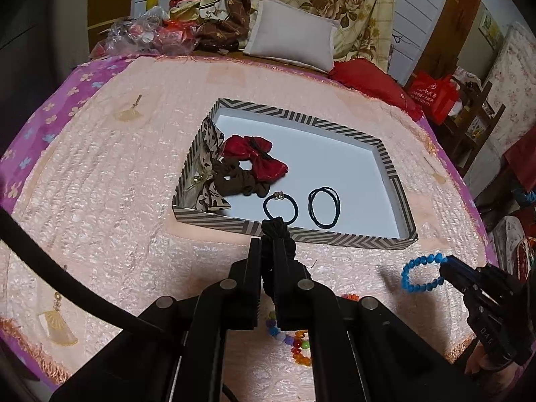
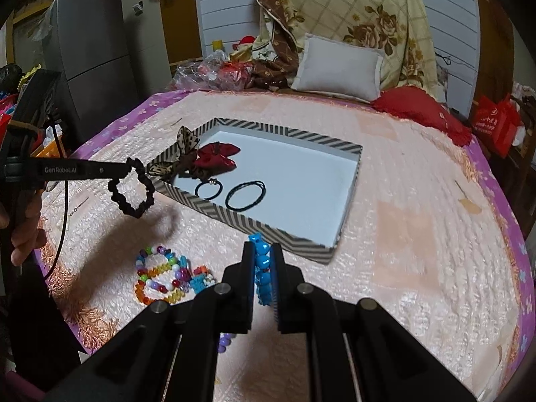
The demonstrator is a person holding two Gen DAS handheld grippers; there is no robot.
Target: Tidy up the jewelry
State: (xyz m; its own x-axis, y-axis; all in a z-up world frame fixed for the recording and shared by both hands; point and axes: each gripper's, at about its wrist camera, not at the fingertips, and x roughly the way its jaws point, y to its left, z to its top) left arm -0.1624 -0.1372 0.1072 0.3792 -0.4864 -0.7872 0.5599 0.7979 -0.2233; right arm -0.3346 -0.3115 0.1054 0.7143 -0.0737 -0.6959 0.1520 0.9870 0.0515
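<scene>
Left gripper (image 1: 272, 251): we see its jaws closed tight on a black scrunchie (image 2: 132, 189), which hangs as an open loop above the bed (image 2: 402, 234), clear of the cover and just outside the box's (image 2: 288, 234) near left corner. A hand (image 2: 23, 231) grips the tool at the left edge of the right wrist view.

Right gripper (image 2: 263, 251): we find its jaws nearly closed, clamped on a blue bracelet (image 2: 262, 268) of round beads. In the left wrist view the same bracelet dangles as a ring from the gripper tip, lifted off the cover near the box's near right corner.

Box: a shallow striped tray with a white floor, lying in the middle of the bed. Along its left wall we note a spotted bow (image 2: 182, 154), a red bow (image 1: 256, 157) and a brown scrunchie (image 1: 234, 179) touching one another. Near its front wall lie two hair ties, one with a metal bead (image 1: 280, 206) and one plain (image 1: 324, 207), side by side and apart.

Bed: covered by a pink quilted spread with a purple flowered border. Near its front edge we see a heap of coloured bead bracelets (image 2: 164, 279).

Room: at the far edge of the bed we make out a white pillow (image 2: 338, 67), a red cushion (image 2: 422, 110) and a floral quilt (image 2: 351, 10); a grey fridge (image 2: 90, 47) stands beyond the far left corner.
</scene>
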